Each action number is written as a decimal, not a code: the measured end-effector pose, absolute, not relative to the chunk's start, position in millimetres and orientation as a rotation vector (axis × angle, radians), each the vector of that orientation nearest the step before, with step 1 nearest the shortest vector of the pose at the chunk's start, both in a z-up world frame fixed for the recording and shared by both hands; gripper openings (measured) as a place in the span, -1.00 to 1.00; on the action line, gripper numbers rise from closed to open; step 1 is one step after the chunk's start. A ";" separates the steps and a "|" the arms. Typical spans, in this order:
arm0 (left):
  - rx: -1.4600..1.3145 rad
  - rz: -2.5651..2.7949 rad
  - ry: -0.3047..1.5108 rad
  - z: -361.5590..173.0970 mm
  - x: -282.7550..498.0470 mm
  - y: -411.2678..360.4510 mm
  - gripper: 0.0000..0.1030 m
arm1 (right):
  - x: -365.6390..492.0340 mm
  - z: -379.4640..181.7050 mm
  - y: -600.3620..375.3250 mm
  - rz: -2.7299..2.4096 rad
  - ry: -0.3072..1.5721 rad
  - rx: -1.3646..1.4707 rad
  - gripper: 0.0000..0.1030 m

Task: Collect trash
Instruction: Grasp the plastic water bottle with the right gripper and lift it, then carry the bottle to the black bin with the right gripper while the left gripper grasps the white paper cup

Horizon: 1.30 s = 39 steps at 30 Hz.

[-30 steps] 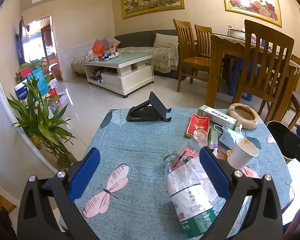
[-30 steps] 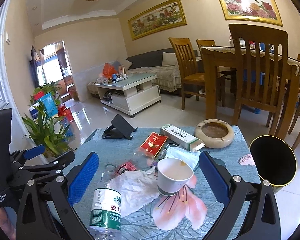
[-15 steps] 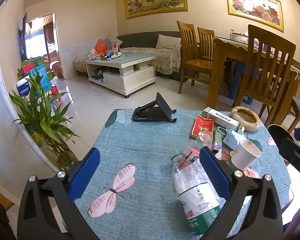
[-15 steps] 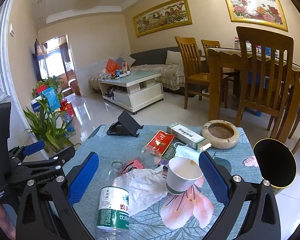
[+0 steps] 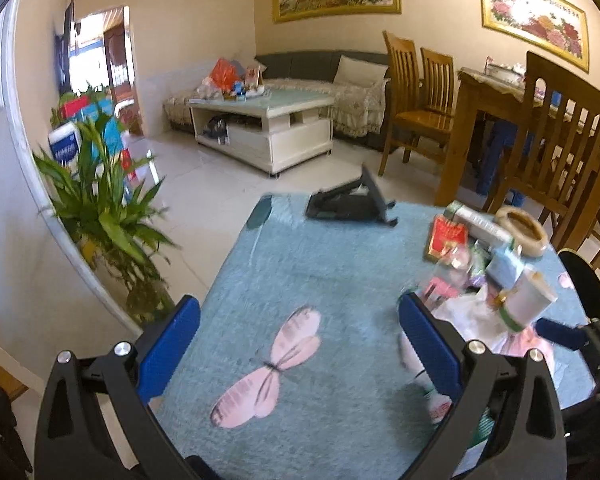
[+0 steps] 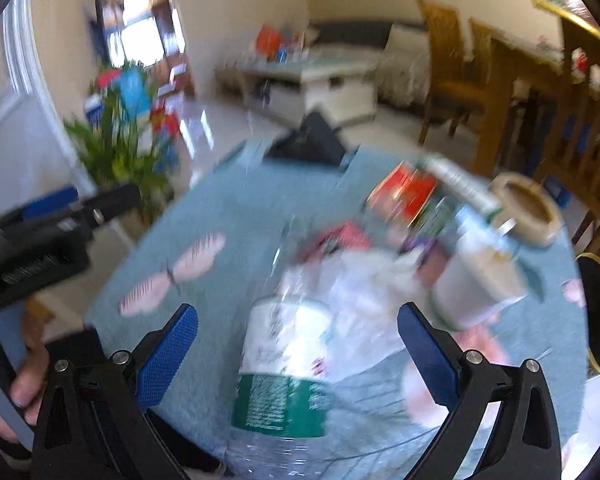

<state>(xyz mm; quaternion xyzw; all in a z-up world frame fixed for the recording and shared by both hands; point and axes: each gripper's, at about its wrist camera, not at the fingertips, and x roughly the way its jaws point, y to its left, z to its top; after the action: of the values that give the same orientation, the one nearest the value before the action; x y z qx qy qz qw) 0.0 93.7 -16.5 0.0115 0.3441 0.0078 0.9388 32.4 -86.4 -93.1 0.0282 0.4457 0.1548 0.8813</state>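
Observation:
An empty plastic water bottle (image 6: 288, 352) with a white and green label lies on the blue tablecloth (image 5: 320, 280), between the open fingers of my right gripper (image 6: 298, 344). Crumpled white plastic (image 6: 360, 280) and a white paper cup (image 6: 480, 276) lie just beyond it; the view is blurred. In the left wrist view the cup (image 5: 528, 300) and the plastic (image 5: 472, 320) sit right of my open, empty left gripper (image 5: 300, 336), which hovers over a pink dragonfly print (image 5: 272, 368). The bottle (image 5: 432, 396) is mostly hidden behind its right finger.
A red packet (image 5: 448, 236), a long box (image 5: 480, 224), a round ashtray (image 5: 520, 232) and a black phone stand (image 5: 352, 204) lie farther back. A black bin (image 5: 584, 288) stands off the table's right edge. A plant (image 5: 108, 216) stands left. The left gripper (image 6: 52, 232) shows in the right view.
Both grippers have moved left and lower toward the table. The bottle now lies between my right gripper's fingers, and the trash has slid to the right in the left view.

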 end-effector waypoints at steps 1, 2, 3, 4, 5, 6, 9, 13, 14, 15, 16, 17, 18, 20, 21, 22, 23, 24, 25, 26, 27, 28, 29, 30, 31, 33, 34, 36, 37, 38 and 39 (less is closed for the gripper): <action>0.023 0.018 0.718 -22.2 0.5 97.2 0.94 | 33.0 -99.2 -81.4 0.337 0.950 0.052 0.93; 0.022 0.020 0.739 -29.4 1.5 101.8 0.94 | 33.6 -104.8 -76.0 0.344 0.968 0.034 0.92; 0.020 0.023 0.756 -35.3 2.3 105.7 0.94 | 34.4 -109.0 -70.5 0.342 0.975 0.018 0.91; 0.017 0.026 0.771 -40.5 3.1 109.4 0.94 | 36.3 -112.9 -66.0 0.343 0.989 -0.002 0.83; 0.012 0.031 0.789 -46.7 4.7 113.9 0.94 | 38.2 -116.3 -63.0 0.346 0.998 -0.013 0.73; 0.006 0.034 0.804 -50.9 6.1 117.9 0.94 | 41.8 -120.8 -60.3 0.352 1.018 -0.020 0.67; -0.018 0.047 0.832 -59.1 9.4 129.1 0.94 | 49.3 -129.2 -59.8 0.354 1.055 -0.018 0.31; -0.040 0.069 0.844 -62.0 13.0 141.1 0.93 | 57.8 -140.1 -67.1 0.356 1.102 0.025 0.26; -0.046 0.079 0.849 -63.1 14.7 145.2 0.93 | 58.4 -142.6 -67.6 0.355 1.110 0.033 0.24; -0.051 0.084 0.853 -63.3 16.1 147.2 0.93 | 60.0 -143.9 -70.0 0.365 1.114 0.050 0.23; -0.059 0.091 0.860 -64.5 18.1 151.3 0.93 | 60.6 -144.0 -72.5 0.382 1.113 0.078 0.21; -0.065 0.096 0.865 -64.9 19.6 153.8 0.93 | 61.4 -144.9 -72.0 0.404 1.108 0.106 0.20; -0.073 0.101 0.869 -65.2 21.3 157.4 0.93 | 60.8 -143.5 -75.8 0.427 1.102 0.137 0.20; -0.087 0.116 0.879 -66.7 24.9 164.9 0.93 | 58.7 -138.0 -82.4 0.438 1.076 0.160 0.19; -0.095 0.122 0.885 -67.2 26.8 168.4 0.93 | 57.7 -135.3 -87.1 0.467 1.067 0.202 0.19; -0.105 0.124 0.891 -67.7 28.7 171.1 0.93 | 57.4 -132.7 -91.2 0.499 1.057 0.247 0.19; -0.118 0.124 0.901 -68.8 31.5 174.7 0.93 | 56.2 -128.4 -97.6 0.528 1.041 0.295 0.19; -0.127 0.127 0.908 -69.6 33.0 176.7 0.93 | 55.4 -125.1 -102.1 0.542 1.027 0.324 0.19; -0.133 0.129 0.913 -70.4 34.3 178.0 0.93 | 53.6 -119.7 -109.1 0.558 1.007 0.358 0.19; -0.139 0.129 0.921 -71.8 36.3 178.8 0.93 | 52.1 -114.1 -116.6 0.569 0.986 0.388 0.19; -0.142 0.129 0.927 -73.3 38.0 178.7 0.93 | 49.5 -106.3 -128.3 0.575 0.953 0.418 0.19; -0.143 0.127 0.934 -74.5 39.4 176.5 0.93 | 47.4 -99.1 -140.8 0.570 0.921 0.439 0.19; -0.139 0.122 0.937 -75.1 40.2 173.6 0.93 | 44.7 -91.5 -154.1 0.556 0.892 0.457 0.19; -0.127 0.114 0.940 -75.1 41.3 167.5 0.93 | 42.4 -83.9 -173.2 0.528 0.855 0.480 0.19; -0.115 0.108 0.940 -74.7 41.5 162.0 0.93 | 40.6 -78.1 -191.7 0.494 0.823 0.498 0.19; -0.078 0.077 0.937 -72.7 42.7 141.6 0.93 | 33.7 -67.9 -234.1 0.404 0.758 0.533 0.19; -0.064 0.055 0.936 -71.4 43.1 129.8 0.93 | 29.8 -65.1 -256.7 0.357 0.730 0.555 0.19; -0.017 -0.012 0.933 -68.0 44.4 94.8 0.93 | 23.7 -65.3 -292.8 0.274 0.697 0.589 0.19; 0.009 -0.042 0.929 -66.6 44.3 77.9 0.93 | 20.4 -67.7 -311.5 0.236 0.683 0.611 0.19; 0.035 -0.071 0.924 -65.0 44.1 59.5 0.93 | 17.0 -71.0 -328.2 0.204 0.672 0.633 0.19; 0.054 -0.093 0.918 -64.2 43.3 46.0 0.93 | 14.4 -72.7 -340.0 0.180 0.665 0.645 0.19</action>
<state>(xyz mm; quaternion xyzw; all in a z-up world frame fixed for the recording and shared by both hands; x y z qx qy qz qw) 43.3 46.0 -64.2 0.0260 0.4430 -0.0447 0.8950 14.4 -340.0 -72.7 0.3108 0.3204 0.0865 0.8907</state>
